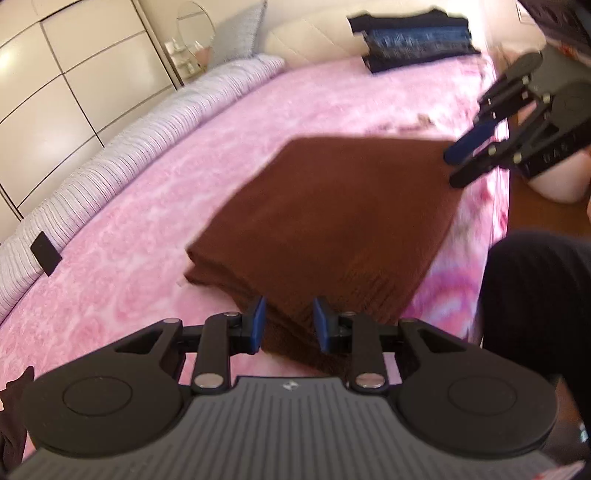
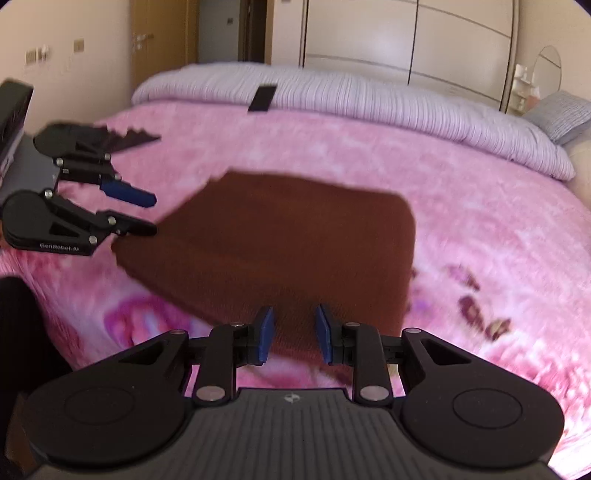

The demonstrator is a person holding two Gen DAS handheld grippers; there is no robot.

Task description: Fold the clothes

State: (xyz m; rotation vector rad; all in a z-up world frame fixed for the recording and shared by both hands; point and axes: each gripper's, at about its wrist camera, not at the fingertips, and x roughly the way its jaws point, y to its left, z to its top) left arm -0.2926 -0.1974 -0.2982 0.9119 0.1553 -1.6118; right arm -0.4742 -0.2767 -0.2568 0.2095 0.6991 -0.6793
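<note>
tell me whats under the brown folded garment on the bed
The brown folded garment lies on the pink blanket, which shows all around it. Anything directly beneath it is covered.

This is a bedroom in a home. A wide bed [image 2: 480, 206] fills most of both views, spread with a fluffy pink blanket [image 1: 147, 206]. A rolled, pale striped duvet [image 2: 369, 103] lies along the bed's far edge, with a grey striped pillow [image 1: 240, 33] at one corner. Behind the bed stands a cream built-in wardrobe [image 2: 406, 37] with large flat doors. Beside it a small dressing stand carries a round mirror [image 1: 195, 22] and little bottles. A wooden door [image 2: 162, 33] and wall switches [image 2: 37, 53] show on the plain wall. Dark folded clothes [image 1: 413, 40] are stacked at the bed's far corner.
</note>
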